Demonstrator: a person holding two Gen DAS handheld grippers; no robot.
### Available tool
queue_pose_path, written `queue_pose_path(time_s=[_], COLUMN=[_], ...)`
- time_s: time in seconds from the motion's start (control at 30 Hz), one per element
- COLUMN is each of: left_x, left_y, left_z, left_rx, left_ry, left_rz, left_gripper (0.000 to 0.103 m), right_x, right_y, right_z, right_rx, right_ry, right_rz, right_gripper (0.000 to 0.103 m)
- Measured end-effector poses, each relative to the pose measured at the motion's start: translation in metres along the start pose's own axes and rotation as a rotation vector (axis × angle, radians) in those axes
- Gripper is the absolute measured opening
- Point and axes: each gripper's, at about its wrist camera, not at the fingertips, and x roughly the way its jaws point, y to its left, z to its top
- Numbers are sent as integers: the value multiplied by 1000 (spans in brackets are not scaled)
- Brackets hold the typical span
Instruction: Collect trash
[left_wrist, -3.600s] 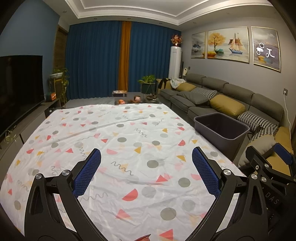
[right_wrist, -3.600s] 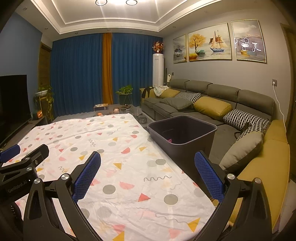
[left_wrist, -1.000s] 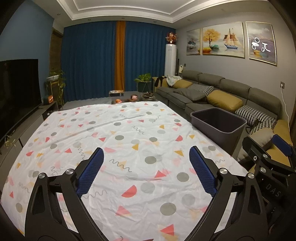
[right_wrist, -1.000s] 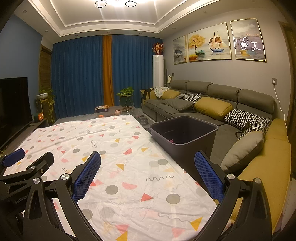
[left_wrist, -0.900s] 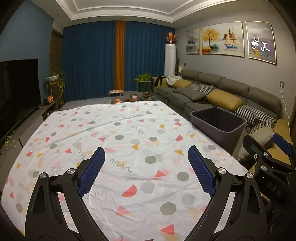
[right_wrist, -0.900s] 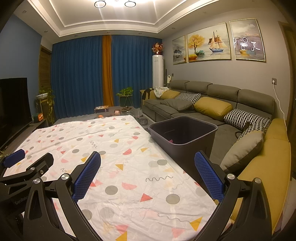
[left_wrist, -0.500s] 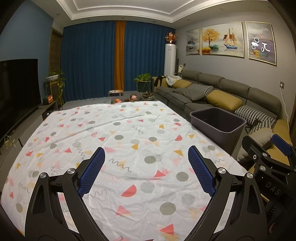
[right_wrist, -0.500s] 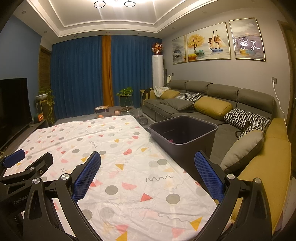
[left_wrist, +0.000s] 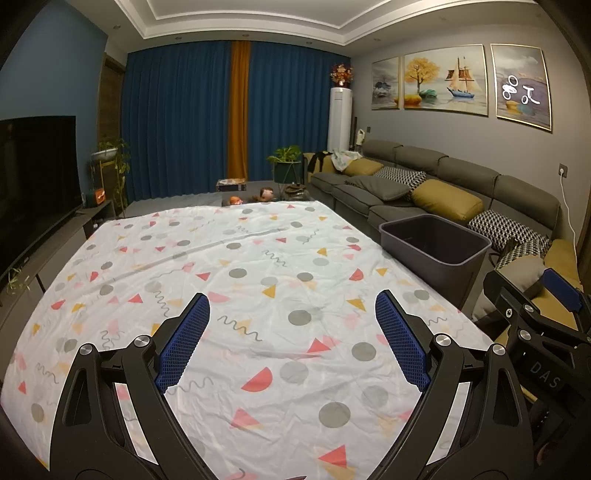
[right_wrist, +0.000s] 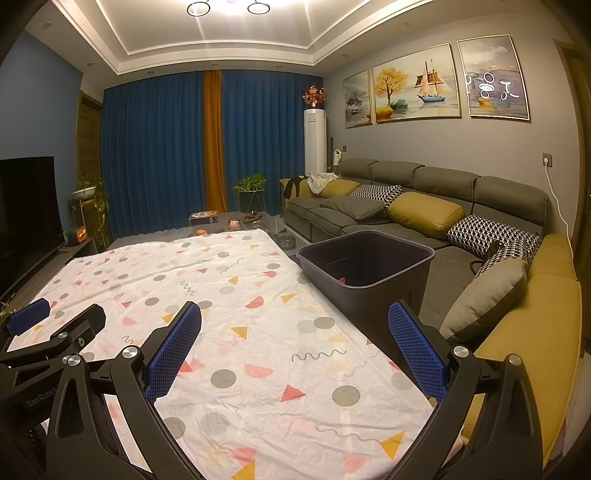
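Both grippers level, jaws apart

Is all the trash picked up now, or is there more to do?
It looks nearly done. The tablecloth shows no trash in either view, and something pink lies inside the bin, probably collected already. Nothing is in hand: the left gripper and right gripper are both open with nothing between their fingers. I see nothing left on the table, though its near edge is hidden.
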Motion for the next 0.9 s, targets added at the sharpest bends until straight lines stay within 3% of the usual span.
queue_pose_path(time_s=[0.9], left_x=[-2], left_y=[0], left_z=[-1], left_rx=[-5], left_ry=[-3], left_rz=[7], left_gripper=[90], right_x=[1], right_y=[-1], right_z=[0], right_rx=[0], right_ry=[-12], right_rz=[9], right_gripper=[97])
